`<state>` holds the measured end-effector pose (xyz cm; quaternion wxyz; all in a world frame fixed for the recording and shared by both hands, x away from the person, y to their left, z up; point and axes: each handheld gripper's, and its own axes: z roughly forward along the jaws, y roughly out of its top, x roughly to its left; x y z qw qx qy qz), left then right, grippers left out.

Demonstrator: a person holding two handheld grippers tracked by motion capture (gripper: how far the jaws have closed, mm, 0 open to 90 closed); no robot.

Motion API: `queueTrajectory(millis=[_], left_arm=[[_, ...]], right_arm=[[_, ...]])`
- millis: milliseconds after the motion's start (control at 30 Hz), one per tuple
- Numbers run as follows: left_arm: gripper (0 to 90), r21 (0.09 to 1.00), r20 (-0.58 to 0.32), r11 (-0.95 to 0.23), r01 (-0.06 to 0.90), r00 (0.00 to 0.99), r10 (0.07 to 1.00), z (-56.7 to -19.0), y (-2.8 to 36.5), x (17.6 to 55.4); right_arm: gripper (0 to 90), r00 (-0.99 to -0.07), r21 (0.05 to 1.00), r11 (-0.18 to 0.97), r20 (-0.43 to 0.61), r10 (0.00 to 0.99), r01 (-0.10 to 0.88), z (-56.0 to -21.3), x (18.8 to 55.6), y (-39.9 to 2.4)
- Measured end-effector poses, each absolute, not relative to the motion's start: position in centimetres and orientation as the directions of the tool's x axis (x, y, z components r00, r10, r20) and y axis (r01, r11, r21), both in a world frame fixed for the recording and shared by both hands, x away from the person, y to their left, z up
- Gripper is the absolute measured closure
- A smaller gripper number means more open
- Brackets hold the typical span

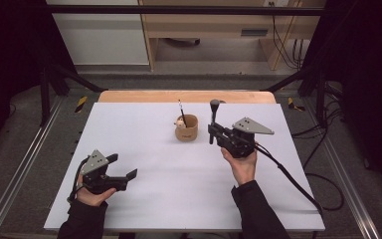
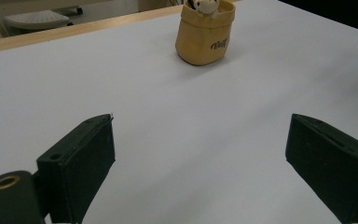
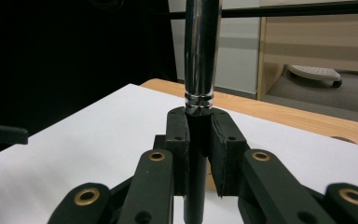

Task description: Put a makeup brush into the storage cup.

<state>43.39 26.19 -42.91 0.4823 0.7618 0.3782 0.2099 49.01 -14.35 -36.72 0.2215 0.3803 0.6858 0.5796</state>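
Two grippers over one white table [image 1: 179, 189], wooden edge along its far side. Left gripper [image 1: 124, 167] low over the near left part of the table, held in the left hand [image 1: 92, 194], grey three-cornered plate on top; jaws spread wide, nothing between them, bare white surface showing across the gap in the left gripper view [image 2: 200, 158]. Right gripper [image 1: 212, 130] right of centre, raised above the table in the right hand [image 1: 241, 167], grey plate on top, cable trailing away toward the near right corner. Jaws closed on a pen-like tool [image 1: 214, 113], dark at the lower barrel, shiny metal above a ringed band; pads pressed against the dark barrel from both sides in the right gripper view [image 3: 199, 135], lower end of the barrel showing below the pads. Tool [image 3: 200, 51] upright, rounded dark top visible from above, clear of the table surface. Tan cup-shaped holder [image 1: 187, 128] near mid-table, just left of the held tool and apart from it, upright, dark lettering on its side [image 2: 205, 37]. Inside the holder, a small pale figure [image 1: 180, 122] at the rim and a thin dark stick [image 1: 182, 112] leaning toward the far left. Exact nature of the stick too small to tell.
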Motion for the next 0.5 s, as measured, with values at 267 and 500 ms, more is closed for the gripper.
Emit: queueTrajectory(millis=[267, 500], left_arm=[[7.3, 0.891, -0.04, -0.257, 0.373, 0.631, 0.775, -43.0, 26.0, 43.4], [7.0, 0.892, -0.038, -0.258, 0.37, 0.631, 0.774, -43.0, 26.1, 43.5]], right_arm=[[79.2, -0.592, 0.961, 0.013, 0.161, 0.79, 0.278, -36.9, 50.4, -13.7], [79.2, -0.576, 0.958, 0.011, 0.162, 0.801, 0.285, -37.2, 51.6, -13.1]])
